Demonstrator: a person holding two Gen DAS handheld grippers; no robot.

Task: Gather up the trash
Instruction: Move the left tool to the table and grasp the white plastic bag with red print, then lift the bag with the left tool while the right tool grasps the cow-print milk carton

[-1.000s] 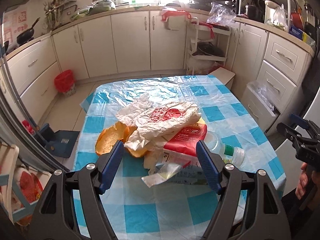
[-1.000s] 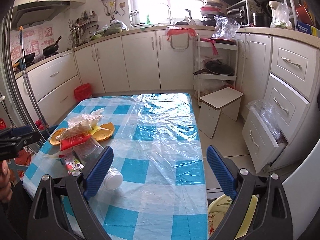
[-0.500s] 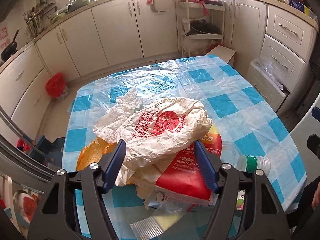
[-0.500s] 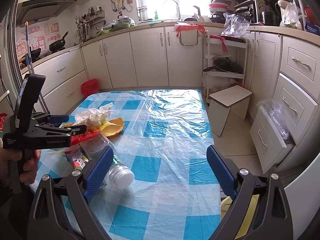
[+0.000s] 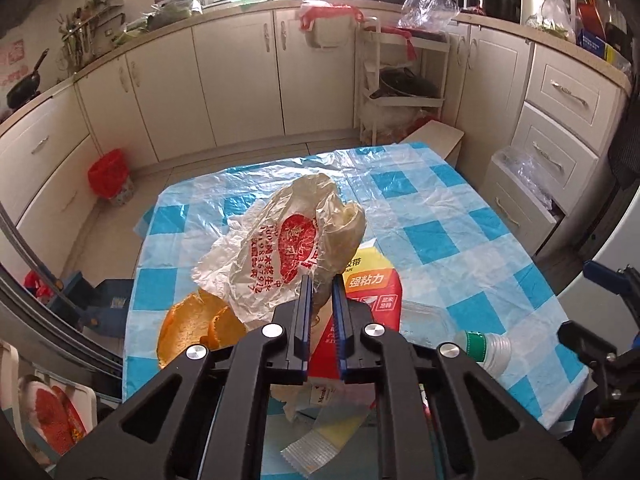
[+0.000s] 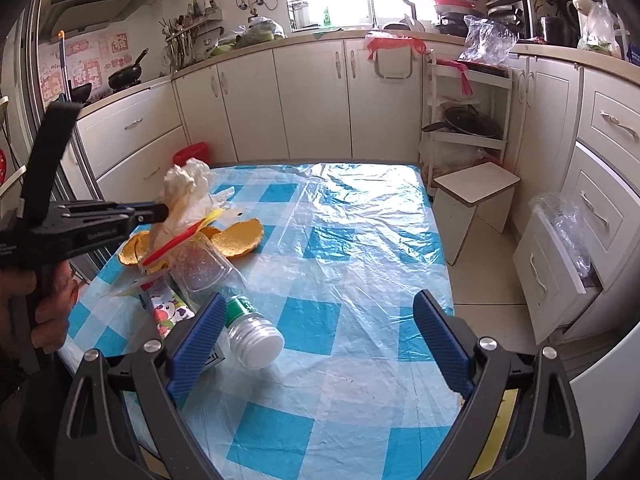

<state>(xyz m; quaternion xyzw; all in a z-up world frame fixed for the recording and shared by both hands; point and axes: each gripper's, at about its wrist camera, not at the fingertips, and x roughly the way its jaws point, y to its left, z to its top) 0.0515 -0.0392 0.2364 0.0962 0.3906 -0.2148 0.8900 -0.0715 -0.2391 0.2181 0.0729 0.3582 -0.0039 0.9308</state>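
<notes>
Left gripper [image 5: 320, 280]: jaws have just been closing and now stand nearly together, pinched on the crumpled plastic bag [image 5: 280, 248] with red print. The bag rises in a bunched peak above the trash pile, its lower folds trailing down to the pile. In the right wrist view the same bag [image 6: 186, 188] is gripped at the tip of the left gripper [image 6: 160, 212], raised above the pile.

Right gripper [image 6: 320, 332]: jaws wide apart, nothing between the pads, over the near edge of the table [image 6: 340, 240].

Trash pile sits along the table's left edge as the right wrist view shows it: orange peel [image 5: 196, 328] toward the far side, a red and yellow package [image 5: 368, 288] under the bag, a clear plastic cup [image 6: 202, 264] on its side, a plastic bottle [image 6: 252, 332] with a green label lying near the near left corner, cap end toward the camera, and a cartoon-printed wrapper [image 6: 164, 314] just beside it
</notes>
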